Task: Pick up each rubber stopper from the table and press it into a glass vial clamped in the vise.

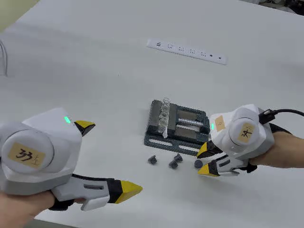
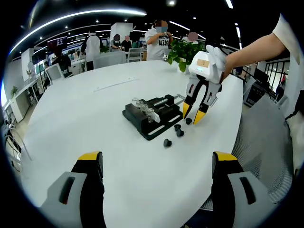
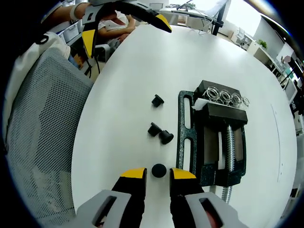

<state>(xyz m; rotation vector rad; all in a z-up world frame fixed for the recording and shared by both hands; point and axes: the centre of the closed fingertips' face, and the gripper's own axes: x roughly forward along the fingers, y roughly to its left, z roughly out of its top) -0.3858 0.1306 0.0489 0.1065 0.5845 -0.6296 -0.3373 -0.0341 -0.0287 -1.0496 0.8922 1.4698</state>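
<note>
A black vise [image 1: 183,127] [image 3: 223,137] [image 2: 156,116] sits mid-table and clamps a row of several clear glass vials [image 1: 165,113] [image 3: 223,96] [image 2: 144,108]. Dark rubber stoppers lie in front of it: one apart [image 1: 152,160] [image 3: 157,100] [image 2: 167,142], two close together [image 1: 175,161] [image 3: 160,132] [image 2: 178,130]. Another stopper [image 1: 198,164] [image 3: 158,170] [image 2: 188,121] lies between the tips of my right gripper [image 1: 205,160] [image 3: 157,174] [image 2: 193,113], which is open and lowered around it. My left gripper [image 1: 108,156] [image 2: 156,159] is wide open and holds nothing, off to the left of the stoppers.
A white power strip [image 1: 186,51] lies at the far side of the white round table [image 1: 95,71]. A grey mesh chair [image 3: 42,118] stands by the table's edge. People and a potted plant [image 2: 186,50] are beyond the table.
</note>
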